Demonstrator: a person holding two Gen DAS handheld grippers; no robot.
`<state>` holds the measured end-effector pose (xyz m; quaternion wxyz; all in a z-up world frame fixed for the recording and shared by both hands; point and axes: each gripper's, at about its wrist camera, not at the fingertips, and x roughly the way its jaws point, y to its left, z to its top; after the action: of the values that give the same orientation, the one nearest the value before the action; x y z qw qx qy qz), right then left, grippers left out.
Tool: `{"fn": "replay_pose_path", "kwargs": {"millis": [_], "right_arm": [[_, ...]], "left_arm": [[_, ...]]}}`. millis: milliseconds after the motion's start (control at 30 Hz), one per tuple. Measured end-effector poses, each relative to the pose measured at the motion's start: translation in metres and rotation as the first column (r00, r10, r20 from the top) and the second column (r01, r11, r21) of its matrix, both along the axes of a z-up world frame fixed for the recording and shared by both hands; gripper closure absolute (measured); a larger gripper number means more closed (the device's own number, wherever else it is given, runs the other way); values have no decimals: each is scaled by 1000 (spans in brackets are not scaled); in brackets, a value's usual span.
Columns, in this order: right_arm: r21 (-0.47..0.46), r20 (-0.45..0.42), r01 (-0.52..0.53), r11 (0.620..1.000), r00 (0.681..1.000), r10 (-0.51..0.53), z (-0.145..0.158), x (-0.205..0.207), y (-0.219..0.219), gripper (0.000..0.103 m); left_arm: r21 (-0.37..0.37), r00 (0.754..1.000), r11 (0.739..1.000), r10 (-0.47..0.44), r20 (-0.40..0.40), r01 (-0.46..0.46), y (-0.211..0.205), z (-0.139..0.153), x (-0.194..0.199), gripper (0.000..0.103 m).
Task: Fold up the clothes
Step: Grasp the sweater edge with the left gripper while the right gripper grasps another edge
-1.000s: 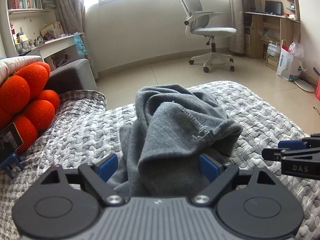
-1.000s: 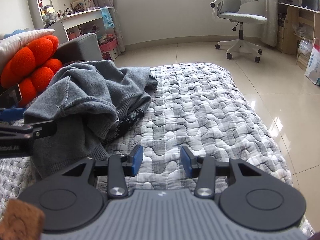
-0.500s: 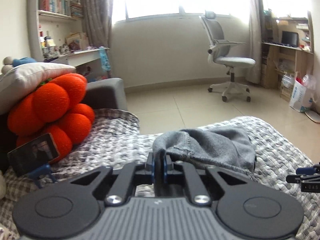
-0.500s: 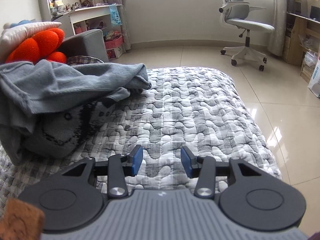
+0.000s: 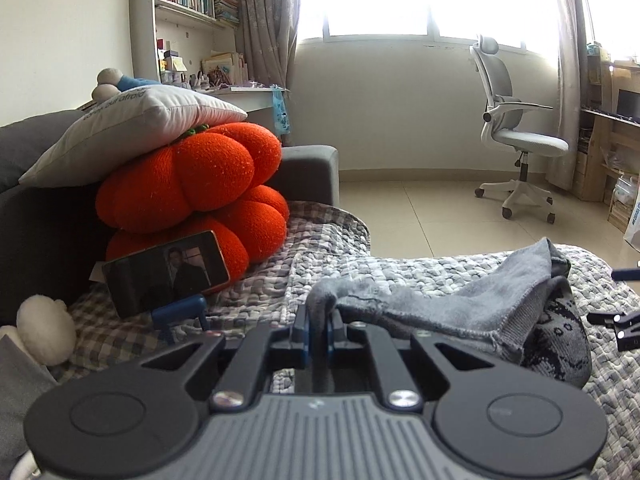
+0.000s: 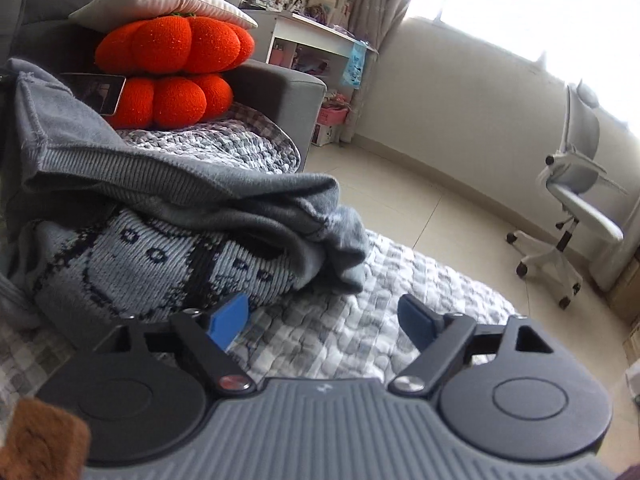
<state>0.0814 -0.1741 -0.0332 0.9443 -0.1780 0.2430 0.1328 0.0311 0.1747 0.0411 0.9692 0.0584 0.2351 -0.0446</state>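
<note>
A grey knitted sweater (image 5: pixel 460 312) with a black-and-pale pattern on its inside lies bunched on the quilted bed cover (image 5: pixel 400 268). My left gripper (image 5: pixel 318 326) is shut on a fold of its grey edge, and the cloth stretches from the pads off to the right. In the right wrist view the same sweater (image 6: pixel 168 208) is heaped at the left, patterned side (image 6: pixel 152 264) showing below. My right gripper (image 6: pixel 324 318) hovers over the bed cover (image 6: pixel 360 320) just right of the heap; its jaws are opening, with nothing between them.
Two orange pumpkin cushions (image 5: pixel 192 188) under a white pillow (image 5: pixel 132 124) lean on a grey sofa arm (image 5: pixel 308 172) at the left. A phone on a blue stand (image 5: pixel 164 280) is propped against them. An office chair (image 5: pixel 520 136) stands on the tiled floor beyond the bed.
My left gripper closed on the sweater's edge and pulled it left and up, stretching the cloth. My right gripper rolled, swung toward the heap and spread its jaws wider.
</note>
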Motion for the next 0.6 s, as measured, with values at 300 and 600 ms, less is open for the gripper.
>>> {"fn": "replay_pose_path", "kwargs": {"millis": [300, 600], "right_arm": [[42, -67, -15, 999, 998, 18, -9, 63, -17, 17], [48, -86, -102, 994, 991, 106, -3, 80, -4, 57]], "left_arm": [[32, 993, 994, -99, -58, 101, 2, -34, 16, 95], [118, 975, 971, -197, -105, 208, -7, -54, 23, 66]]}}
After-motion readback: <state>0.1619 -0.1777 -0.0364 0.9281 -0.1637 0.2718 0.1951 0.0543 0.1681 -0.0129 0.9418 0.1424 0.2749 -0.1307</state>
